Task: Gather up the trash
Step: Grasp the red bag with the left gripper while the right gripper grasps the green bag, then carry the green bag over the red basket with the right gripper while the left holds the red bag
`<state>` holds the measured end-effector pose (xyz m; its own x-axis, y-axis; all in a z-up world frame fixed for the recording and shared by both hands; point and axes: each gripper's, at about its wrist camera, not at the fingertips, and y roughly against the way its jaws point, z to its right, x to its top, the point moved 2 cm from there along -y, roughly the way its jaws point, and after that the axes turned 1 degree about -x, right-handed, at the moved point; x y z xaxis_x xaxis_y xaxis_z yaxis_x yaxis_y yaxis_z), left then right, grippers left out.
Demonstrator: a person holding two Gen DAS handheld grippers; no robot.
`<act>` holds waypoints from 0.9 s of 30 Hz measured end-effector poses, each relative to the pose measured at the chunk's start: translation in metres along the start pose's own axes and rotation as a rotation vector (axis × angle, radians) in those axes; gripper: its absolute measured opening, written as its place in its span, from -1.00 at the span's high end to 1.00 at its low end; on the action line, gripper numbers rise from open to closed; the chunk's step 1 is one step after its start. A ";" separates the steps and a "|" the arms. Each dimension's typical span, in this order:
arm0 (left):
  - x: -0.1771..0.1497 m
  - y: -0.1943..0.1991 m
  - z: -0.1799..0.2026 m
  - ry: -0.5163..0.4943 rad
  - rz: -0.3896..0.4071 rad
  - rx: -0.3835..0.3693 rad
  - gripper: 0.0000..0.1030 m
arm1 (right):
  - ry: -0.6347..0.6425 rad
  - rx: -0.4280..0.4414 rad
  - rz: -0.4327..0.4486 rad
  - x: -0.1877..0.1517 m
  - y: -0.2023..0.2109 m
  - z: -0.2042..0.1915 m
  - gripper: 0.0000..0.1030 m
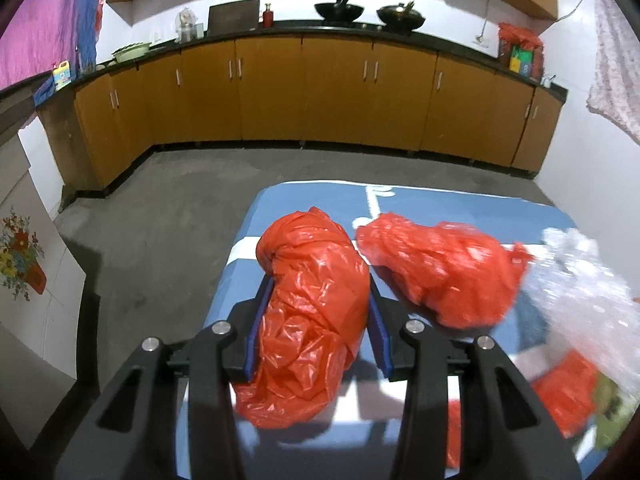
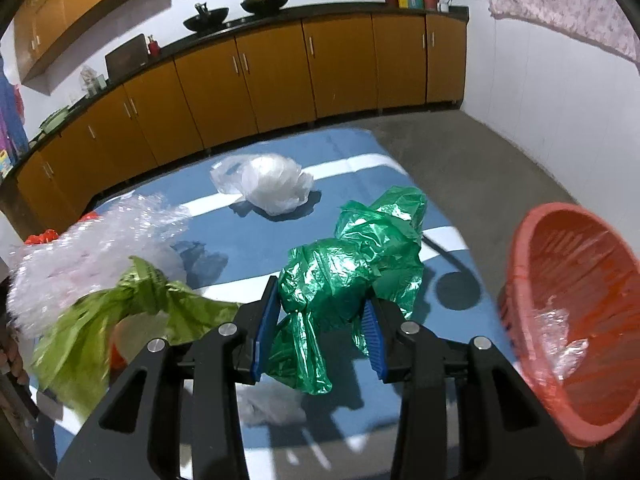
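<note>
Blue table top with white stripes carries the lot. At its right edge stands the round red plastic basket, clear film inside. Right gripper has its jaws clamped on a crumpled dark green plastic bag, mid-table. Left gripper squeezes a crumpled red plastic bag near the left edge.

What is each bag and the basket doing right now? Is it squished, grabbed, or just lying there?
Red bag: crumpled, clamped in the left gripper.
Second red bag: crumpled, blurred, not grabbed.
Dark green bag: crumpled, pinched in the right gripper.
White bag: scrunched, lying loose on the blue table.
Light green bag: knotted, blurred, not grabbed.
Red basket: tipped toward the camera, some clear plastic inside.
</note>
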<state>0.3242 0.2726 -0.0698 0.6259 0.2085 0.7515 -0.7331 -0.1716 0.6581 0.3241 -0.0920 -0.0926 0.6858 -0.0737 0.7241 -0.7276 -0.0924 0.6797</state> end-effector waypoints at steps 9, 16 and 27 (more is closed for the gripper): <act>-0.014 0.089 0.018 -0.016 0.061 -0.116 0.17 | -0.004 -0.011 0.082 -0.002 0.067 0.017 0.23; -0.022 0.149 0.042 -0.065 0.104 -0.185 0.17 | -0.001 -0.023 0.139 -0.009 0.117 0.030 0.23; -0.035 0.211 0.102 -0.149 0.150 -0.301 0.17 | -0.021 -0.066 0.199 -0.023 0.167 0.064 0.23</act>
<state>0.1747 0.1309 0.0470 0.5209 0.0560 0.8518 -0.8514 0.1059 0.5137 0.1877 -0.1695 -0.0035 0.5277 -0.1044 0.8430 -0.8481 -0.0087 0.5298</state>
